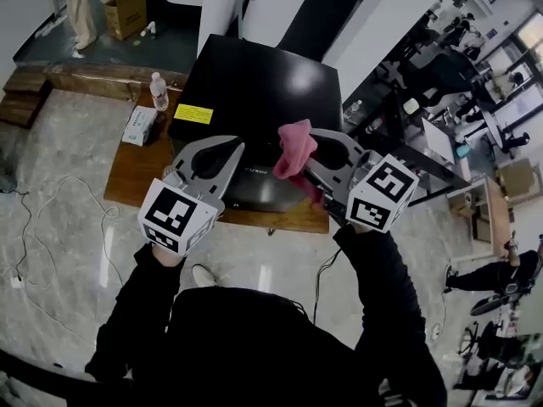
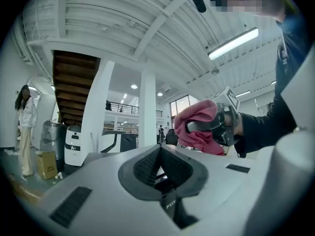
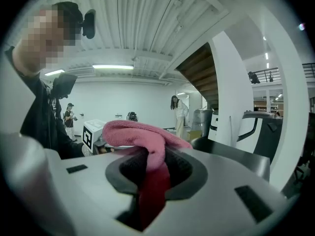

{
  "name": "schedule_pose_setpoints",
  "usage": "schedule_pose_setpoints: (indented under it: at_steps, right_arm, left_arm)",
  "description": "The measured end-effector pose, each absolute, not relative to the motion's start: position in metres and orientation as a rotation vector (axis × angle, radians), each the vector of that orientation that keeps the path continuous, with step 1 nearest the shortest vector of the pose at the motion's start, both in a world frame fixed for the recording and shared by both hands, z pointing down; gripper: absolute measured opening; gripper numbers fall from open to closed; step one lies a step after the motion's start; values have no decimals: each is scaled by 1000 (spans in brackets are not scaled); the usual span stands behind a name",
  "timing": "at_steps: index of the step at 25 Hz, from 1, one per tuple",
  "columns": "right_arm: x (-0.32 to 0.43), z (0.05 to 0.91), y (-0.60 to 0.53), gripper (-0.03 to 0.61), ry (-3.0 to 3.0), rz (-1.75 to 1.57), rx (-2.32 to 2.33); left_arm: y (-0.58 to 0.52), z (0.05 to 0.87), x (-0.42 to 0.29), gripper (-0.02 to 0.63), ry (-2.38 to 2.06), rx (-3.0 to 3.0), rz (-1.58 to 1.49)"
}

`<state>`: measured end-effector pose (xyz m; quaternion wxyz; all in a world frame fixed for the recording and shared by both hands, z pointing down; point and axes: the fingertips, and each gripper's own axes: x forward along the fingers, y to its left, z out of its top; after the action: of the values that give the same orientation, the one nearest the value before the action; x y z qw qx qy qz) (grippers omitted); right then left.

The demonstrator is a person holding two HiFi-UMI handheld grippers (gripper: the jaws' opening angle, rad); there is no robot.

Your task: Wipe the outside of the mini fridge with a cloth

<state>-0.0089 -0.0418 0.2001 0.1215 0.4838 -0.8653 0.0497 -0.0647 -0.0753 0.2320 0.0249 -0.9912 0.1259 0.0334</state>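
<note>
Right gripper (image 1: 302,161) pinches pink cloth (image 1: 296,142) — water bottle (image 1: 159,91) beside fridge (image 1: 254,91).

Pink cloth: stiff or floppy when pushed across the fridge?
Probably floppy: the pink cloth folds and droops over the right gripper. Likely light and prone to bunching, given its soft crumpled folds.

Fridge (image 1: 254,91) top: bare, open from above. Left flank: bottle (image 1: 159,91) and box (image 1: 139,125) on worktop (image 1: 127,176) stand close.
</note>
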Motion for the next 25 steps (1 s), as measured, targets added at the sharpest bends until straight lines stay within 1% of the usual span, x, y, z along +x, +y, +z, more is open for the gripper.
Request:
schedule_pose_setpoints:
  at_steps: [4, 12, 15, 19, 25]
  right_arm:
    - [-26, 226, -4, 89, -2612, 167, 1443]
    - [-61, 259, 68, 89, -2739, 160, 1514]
    - [-89, 274, 72, 89, -2798, 184, 1539]
    - [-149, 287, 68, 89, -2873, 217, 1557]
    - [-237, 286, 30, 91, -2908, 204, 1595]
  left_arm:
    - [-29, 228, -76, 5, 422, -3031, 162]
    - [51, 248, -104, 5, 610, -3058, 86]
    - [56, 262, -136, 5, 707, -3050, 45]
    - [49, 268, -202, 5, 842, -3013, 16]
    - [4, 265, -285, 5, 914, -3004, 69]
